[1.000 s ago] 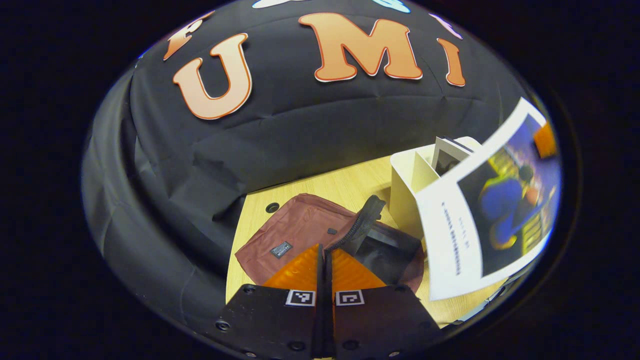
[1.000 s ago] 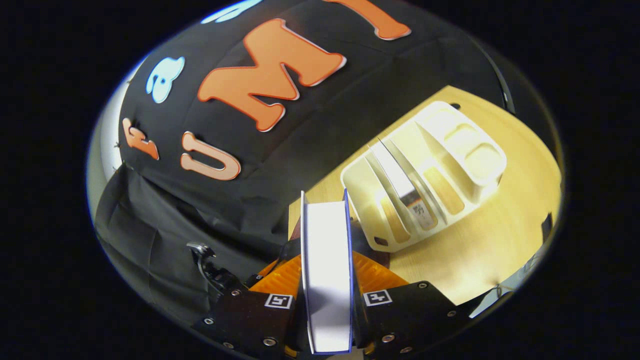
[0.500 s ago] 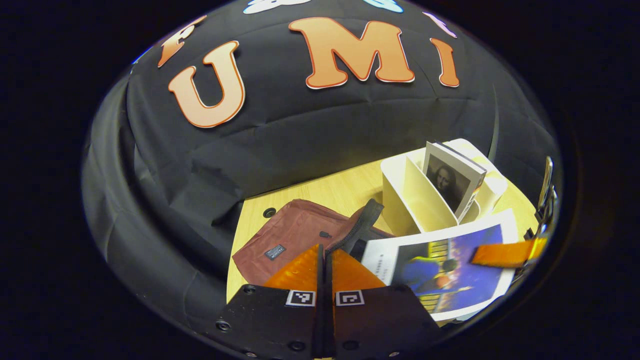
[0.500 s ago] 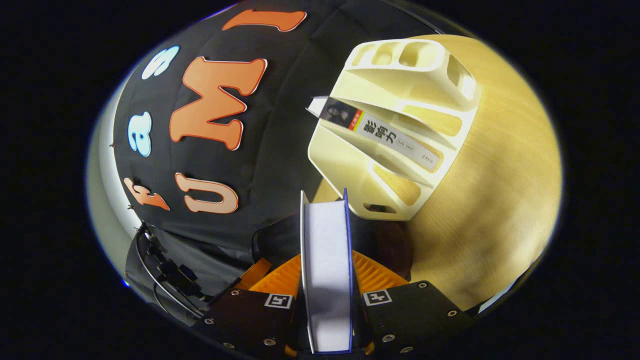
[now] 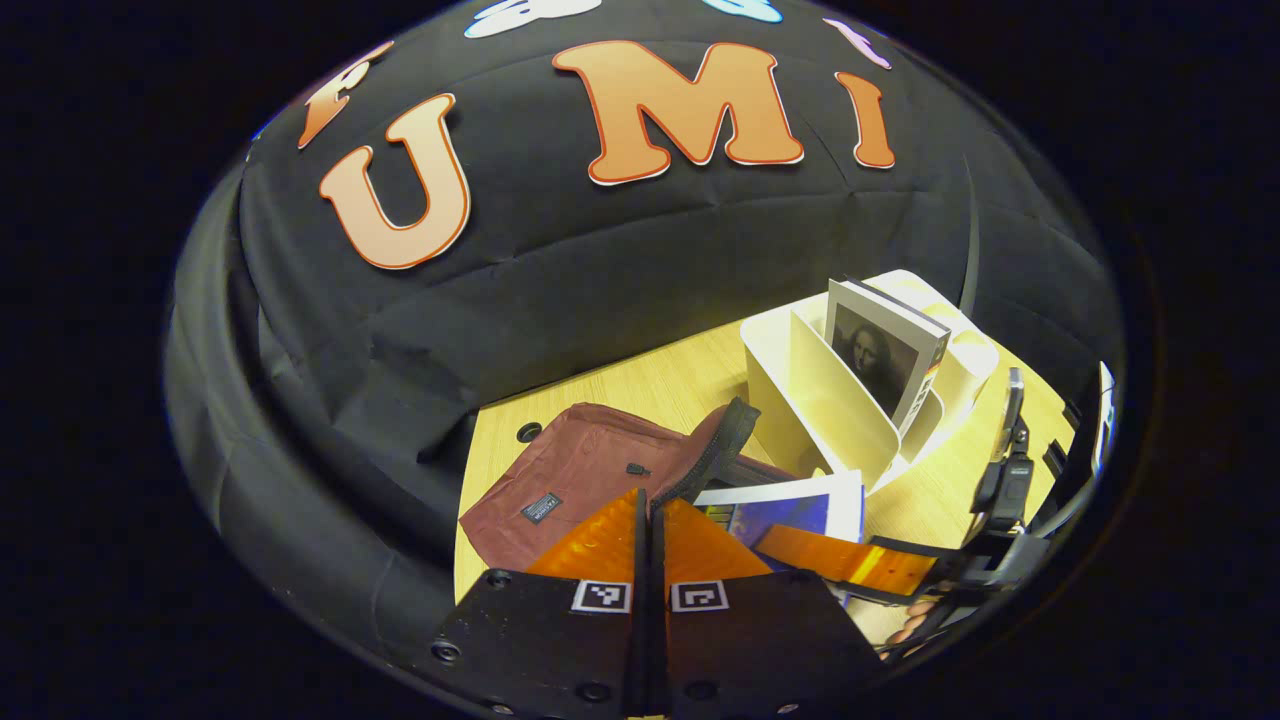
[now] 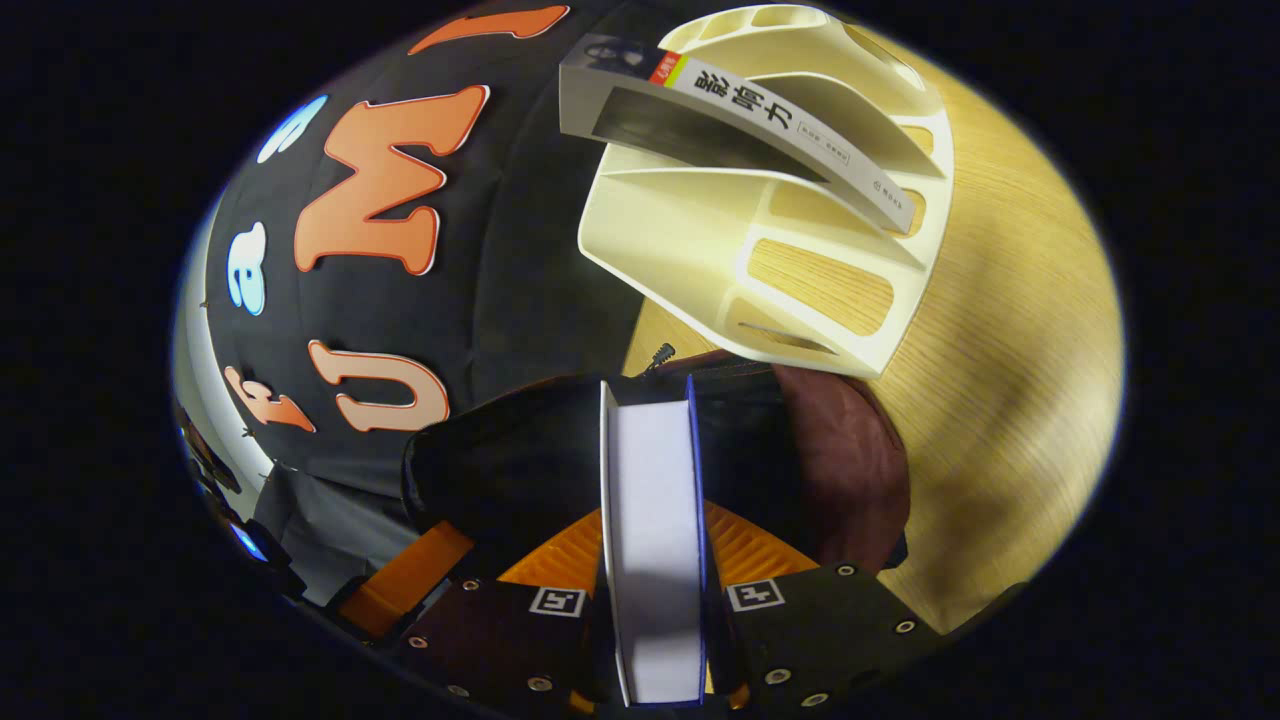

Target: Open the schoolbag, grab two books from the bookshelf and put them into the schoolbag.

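Here the first book (image 6: 652,540) is going into the schoolbag (image 5: 590,475): the right gripper (image 6: 652,560) clamps it edge-up between both fingers, and its far end sits right at the bag's dark open mouth just ahead. The left gripper (image 5: 650,540) has its fingers pressed together on nothing and hovers just short of the bag, whose unzipped flap stands up directly in front of it. In the left gripper view the held book's blue cover (image 5: 790,505) pokes into the opening to the right of that gripper. The next move probably calls for pushing the book deeper, then letting go. Beyond the bag, farther ahead of the right gripper, the cream bookshelf (image 6: 800,250) on the wooden table (image 6: 1000,350) holds the second book (image 6: 760,110), leaning in a slot. The raised flap and the shelf's near corner, close beside the opening, could catch the book.
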Demonstrator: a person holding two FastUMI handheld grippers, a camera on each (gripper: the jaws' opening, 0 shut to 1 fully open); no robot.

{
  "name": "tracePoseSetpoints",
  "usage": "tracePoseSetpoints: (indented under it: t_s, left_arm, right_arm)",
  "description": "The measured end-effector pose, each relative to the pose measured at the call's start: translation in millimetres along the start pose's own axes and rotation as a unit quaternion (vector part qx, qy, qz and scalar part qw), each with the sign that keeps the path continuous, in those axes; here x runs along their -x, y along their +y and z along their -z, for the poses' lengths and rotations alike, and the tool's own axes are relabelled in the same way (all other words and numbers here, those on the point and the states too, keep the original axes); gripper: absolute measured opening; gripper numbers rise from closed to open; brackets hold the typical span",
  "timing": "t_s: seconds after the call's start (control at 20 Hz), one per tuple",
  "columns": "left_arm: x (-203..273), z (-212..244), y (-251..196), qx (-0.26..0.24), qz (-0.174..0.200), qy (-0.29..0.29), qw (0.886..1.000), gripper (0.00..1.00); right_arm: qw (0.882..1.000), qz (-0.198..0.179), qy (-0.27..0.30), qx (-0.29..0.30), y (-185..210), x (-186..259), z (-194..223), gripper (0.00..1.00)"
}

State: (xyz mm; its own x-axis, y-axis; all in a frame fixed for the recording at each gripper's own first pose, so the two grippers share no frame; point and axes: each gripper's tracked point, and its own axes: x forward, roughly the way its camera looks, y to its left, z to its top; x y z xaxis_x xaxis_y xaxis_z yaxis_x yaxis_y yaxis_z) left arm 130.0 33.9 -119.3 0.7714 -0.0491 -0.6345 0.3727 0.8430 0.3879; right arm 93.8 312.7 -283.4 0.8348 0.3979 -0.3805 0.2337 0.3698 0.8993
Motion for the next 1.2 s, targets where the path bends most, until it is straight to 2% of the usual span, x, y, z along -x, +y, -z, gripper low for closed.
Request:
tracePoseSetpoints:
  t_s: [0.2, 0.4, 0.6, 0.65, 0.7, 0.8, 0.85, 0.95, 1.05, 1.2]
  left_arm:
    - [3, 5, -9, -0.023, 0.011, -0.007, 1.000, 0.00]
    - [-2, 6, -3, -0.049, -0.008, -0.013, 0.999, 0.01]
    - [-9, 5, 3, -0.037, -0.006, -0.009, 0.999, 0.00]
    - [-10, 4, 6, -0.027, -0.005, -0.004, 1.000, 0.00]
    - [-10, 1, 12, -0.021, -0.009, -0.005, 1.000, 0.01]
    - [-13, 2, 22, -0.010, -0.014, -0.003, 1.000, 0.01]
    - [-14, 2, 23, -0.001, -0.009, 0.000, 1.000, 0.01]
    - [-16, 2, 26, 0.015, -0.004, 0.004, 1.000, 0.01]
    - [-18, 1, 31, 0.021, -0.007, 0.006, 1.000, 0.01]
    - [-16, 4, 30, 0.031, -0.003, 0.009, 0.999, 0.01]
  right_arm:
    - [0.999, 0.017, -0.033, -0.016, -3, -31, -9, 0.37]
    - [0.998, 0.036, -0.051, -0.004, -7, -58, -14, 0.37]
    - [0.998, 0.058, -0.010, 0.017, -12, -70, 14, 0.37]
    - [0.998, 0.063, 0.005, 0.019, -14, -70, 22, 0.51]
    - [0.997, 0.074, 0.018, 0.017, -19, -66, 27, 0.41]
    - [0.995, 0.096, 0.037, 0.005, -28, -57, 31, 0.49]
    - [0.994, 0.096, 0.041, 0.003, -27, -53, 30, 0.62]
    - [0.993, 0.100, 0.052, 0.012, -26, -40, 29, 0.82]
    - [0.991, 0.114, 0.063, 0.035, -34, -28, 25, 0.95]
    - [0.987, 0.127, 0.077, 0.057, -45, -6, 12, 0.96]
